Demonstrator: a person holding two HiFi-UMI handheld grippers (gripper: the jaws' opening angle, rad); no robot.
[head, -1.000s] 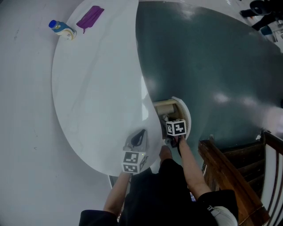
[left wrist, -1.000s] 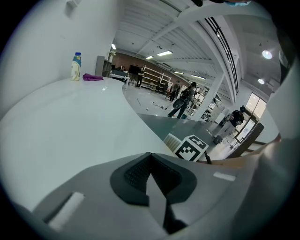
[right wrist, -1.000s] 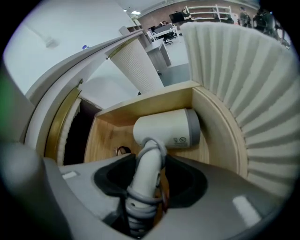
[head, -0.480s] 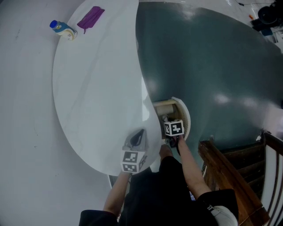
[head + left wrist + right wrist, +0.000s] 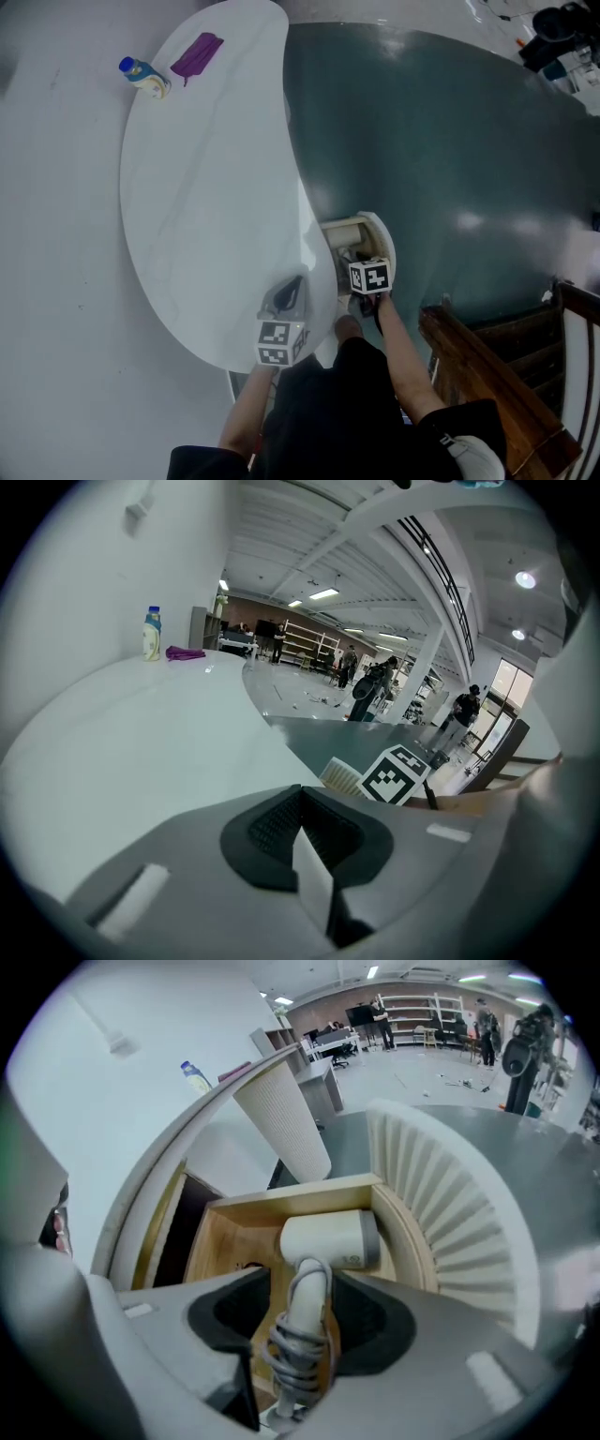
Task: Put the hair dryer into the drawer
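Note:
A white hair dryer (image 5: 328, 1239) lies in the open wooden drawer (image 5: 225, 1241), its grey cord wound round the handle. My right gripper (image 5: 302, 1321) hangs just above it and is open; the handle runs between the jaws with a gap on each side. In the head view the right gripper (image 5: 358, 262) is over the drawer (image 5: 342, 230) at the table's edge, and little of the hair dryer shows there. My left gripper (image 5: 289, 295) rests over the white table (image 5: 206, 187) close by. In the left gripper view it (image 5: 302, 841) is shut with nothing held.
A small bottle (image 5: 142, 75) and a purple cloth (image 5: 195, 54) lie at the table's far end. The drawer's ribbed white curved front (image 5: 450, 1213) stands to the right of the hair dryer. A wooden railing (image 5: 497, 375) is at the lower right, over the dark green floor (image 5: 450, 141).
The head view has shifted a little. My right gripper has lifted slightly over the drawer while the hair dryer stays inside. My left gripper is at about the same spot on the table.

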